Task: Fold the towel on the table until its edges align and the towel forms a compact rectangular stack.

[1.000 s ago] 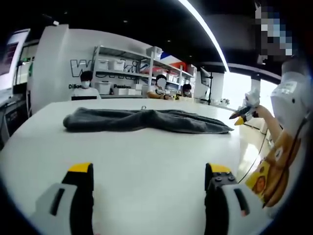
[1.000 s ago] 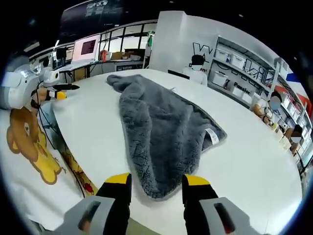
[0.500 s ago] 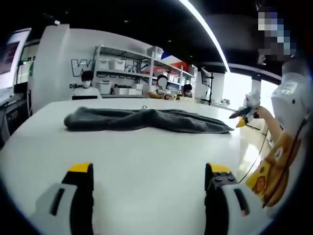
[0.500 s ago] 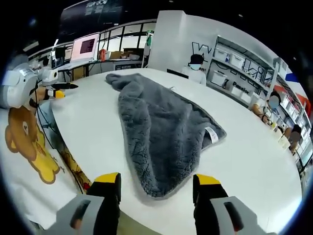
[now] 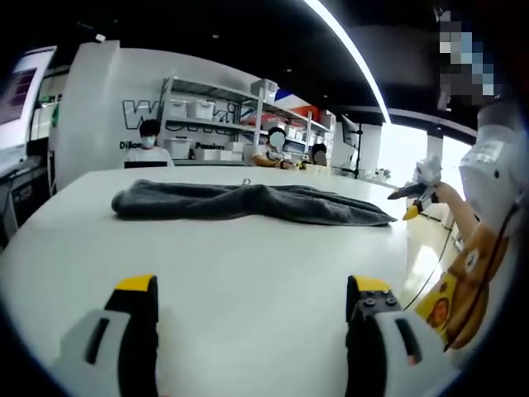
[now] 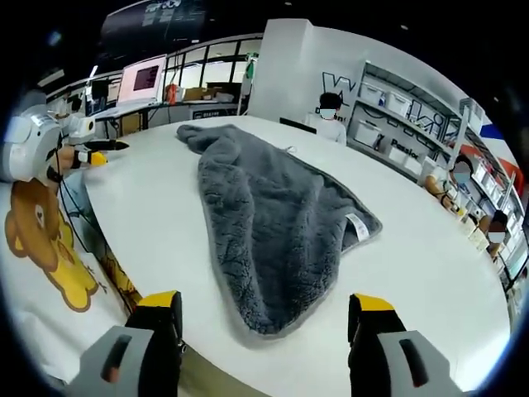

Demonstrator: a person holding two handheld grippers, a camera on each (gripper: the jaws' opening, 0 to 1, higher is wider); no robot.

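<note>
A grey fleecy towel lies unfolded and rumpled on the round white table, stretching from the far side toward the near rim, where its rounded corner stops just short of the edge between the two yellow-tipped jaws of the right gripper — those jaws stand wide apart, released, holding nothing and not touching the cloth. A small white label sits on the towel's right-hand edge. In the left gripper view the same towel appears as a long low heap across the middle of the table, well apart from the left gripper, whose jaws are likewise spread open over bare tabletop with nothing between them. At the right of that view the person's white shirt with a yellow bear print shows, and beside it the other gripper's tip near the towel's right end. In the right gripper view the same shirt fills the left side, with the left gripper coming in just off the table's rim. Behind the table, people sit at the far side in front of white shelving with storage boxes, and monitors stand along the windows
</note>
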